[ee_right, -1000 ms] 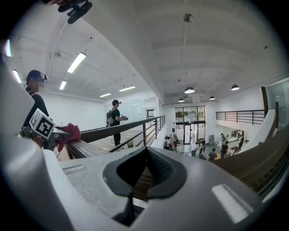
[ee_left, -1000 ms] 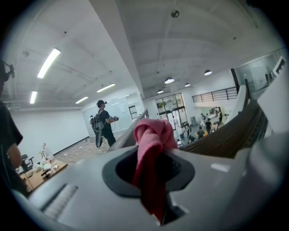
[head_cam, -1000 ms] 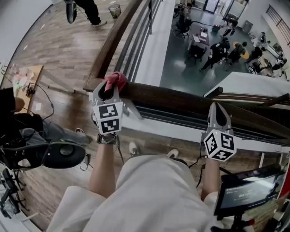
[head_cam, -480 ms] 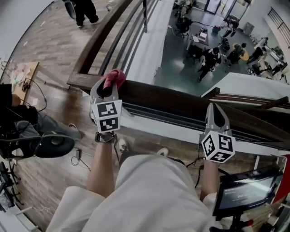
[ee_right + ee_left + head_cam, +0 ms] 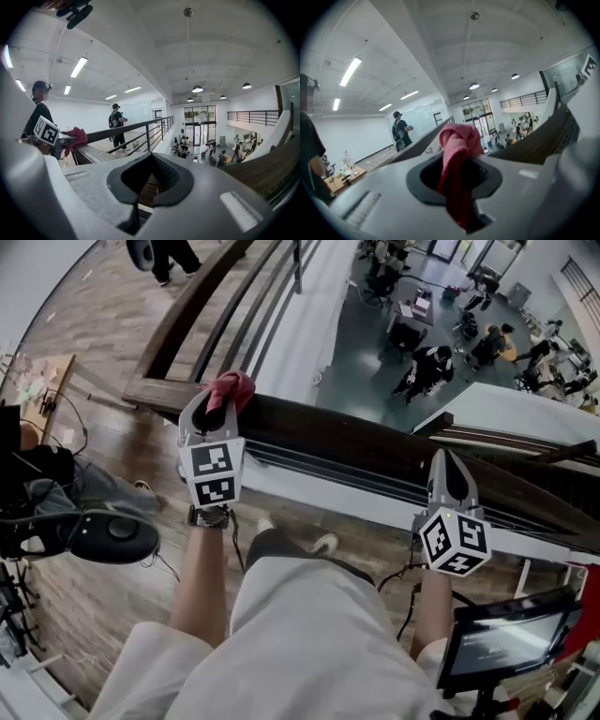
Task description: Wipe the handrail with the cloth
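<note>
**Handrail.** The dark brown wooden handrail (image 5: pixel 375 451) runs across the head view from a corner at the left to the right edge. A second length leaves that corner towards the top of the view. No wet track or dust line shows on the wood, so wiped and unwiped surface cannot be told apart.

**Grippers.** The left gripper (image 5: pixel 217 397) is at the corner end of the rail. Its jaws are clamped on the cloth. The right gripper (image 5: pixel 446 460) is well apart from it, over the rail's right portion. Its jaws are closed together with nothing between them, and it takes no part in the wiping.

**Cloth.** The crumpled pinkish-red cloth (image 5: pixel 232 387) bulges out past the left jaw tips and appears to rest on the rail's top face just beside the corner. The right gripper view shows it in the same place (image 5: pixel 75 137).

**Progress.** Judged from this position, the wipe is at one end of a stroke. The whole span between the cloth and the right gripper probably remains to be covered.
</note>
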`<action>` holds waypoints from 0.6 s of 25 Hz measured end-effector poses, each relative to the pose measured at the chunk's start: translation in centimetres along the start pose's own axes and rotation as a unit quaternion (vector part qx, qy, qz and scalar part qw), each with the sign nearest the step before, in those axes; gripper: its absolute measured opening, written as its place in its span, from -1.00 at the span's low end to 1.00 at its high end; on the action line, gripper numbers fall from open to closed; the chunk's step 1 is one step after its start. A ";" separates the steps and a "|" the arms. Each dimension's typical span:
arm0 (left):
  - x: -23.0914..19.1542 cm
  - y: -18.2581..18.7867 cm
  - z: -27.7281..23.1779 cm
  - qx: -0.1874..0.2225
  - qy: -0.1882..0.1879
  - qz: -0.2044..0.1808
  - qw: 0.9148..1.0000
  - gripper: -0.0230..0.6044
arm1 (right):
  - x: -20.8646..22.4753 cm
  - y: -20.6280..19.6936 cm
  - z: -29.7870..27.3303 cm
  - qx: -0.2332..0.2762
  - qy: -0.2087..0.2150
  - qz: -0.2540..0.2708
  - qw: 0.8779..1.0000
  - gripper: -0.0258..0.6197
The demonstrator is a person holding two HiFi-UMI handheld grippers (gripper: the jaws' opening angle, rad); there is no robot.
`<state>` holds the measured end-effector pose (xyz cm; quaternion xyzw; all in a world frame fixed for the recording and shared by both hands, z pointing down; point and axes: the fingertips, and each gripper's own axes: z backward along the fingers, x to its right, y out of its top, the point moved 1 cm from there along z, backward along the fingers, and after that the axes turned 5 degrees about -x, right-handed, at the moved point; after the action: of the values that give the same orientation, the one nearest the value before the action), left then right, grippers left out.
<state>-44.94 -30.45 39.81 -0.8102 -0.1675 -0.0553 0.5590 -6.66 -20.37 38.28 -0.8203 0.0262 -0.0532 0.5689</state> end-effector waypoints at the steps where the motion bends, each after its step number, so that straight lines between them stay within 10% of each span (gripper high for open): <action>1: 0.6 0.1 0.1 0.000 -0.005 -0.003 1.000 -0.65 | 0.4 -0.3 0.0 -0.005 -0.001 -0.007 1.000 -0.91; 15: 4.7 0.6 0.1 0.001 -0.086 -0.065 0.994 -0.66 | -0.6 -1.1 -1.8 -0.043 -0.106 0.072 0.991 -0.91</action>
<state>-40.35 -29.54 40.56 -0.7986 -0.2673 -0.0217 0.5388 -7.44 -21.60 39.88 -0.8412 0.0275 0.0765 0.5346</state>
